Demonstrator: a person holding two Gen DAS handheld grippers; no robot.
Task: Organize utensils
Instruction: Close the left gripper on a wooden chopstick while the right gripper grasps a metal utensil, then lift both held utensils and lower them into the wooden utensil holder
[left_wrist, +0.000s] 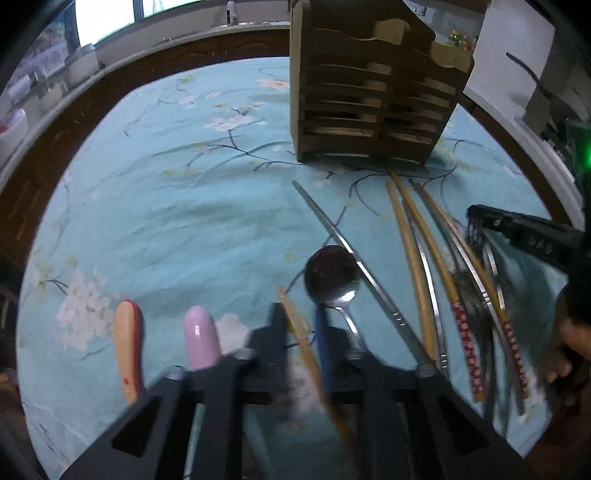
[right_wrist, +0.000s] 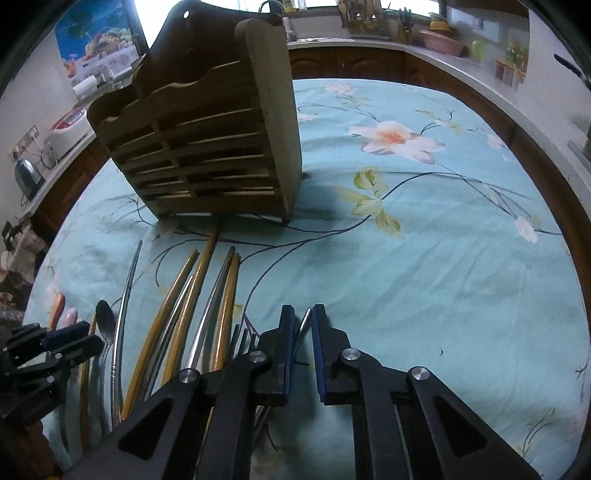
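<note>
From your left wrist camera, your left gripper (left_wrist: 301, 325) is closed down on a yellowish wooden chopstick (left_wrist: 299, 334) that runs slantwise between its pads. Just beyond lies a metal spoon (left_wrist: 331, 275), bowl toward the wooden utensil rack (left_wrist: 369, 96). Loose chopsticks (left_wrist: 417, 254), wooden and steel, fan across the floral tablecloth (left_wrist: 166, 221) to the right. A pink handle (left_wrist: 201, 338) and an orange one (left_wrist: 125, 339) lie left of the fingers. Your right gripper (left_wrist: 517, 232) shows at the right edge.

From your right wrist camera, your right gripper (right_wrist: 303, 321) is nearly shut on a thin metal utensil tip (right_wrist: 304, 319); what utensil it is cannot be told. The chopsticks (right_wrist: 192, 306) lie to its left, the rack (right_wrist: 207, 147) standing behind them. Your left gripper (right_wrist: 70, 338) sits at the far left by the spoon (right_wrist: 105, 321).
</note>
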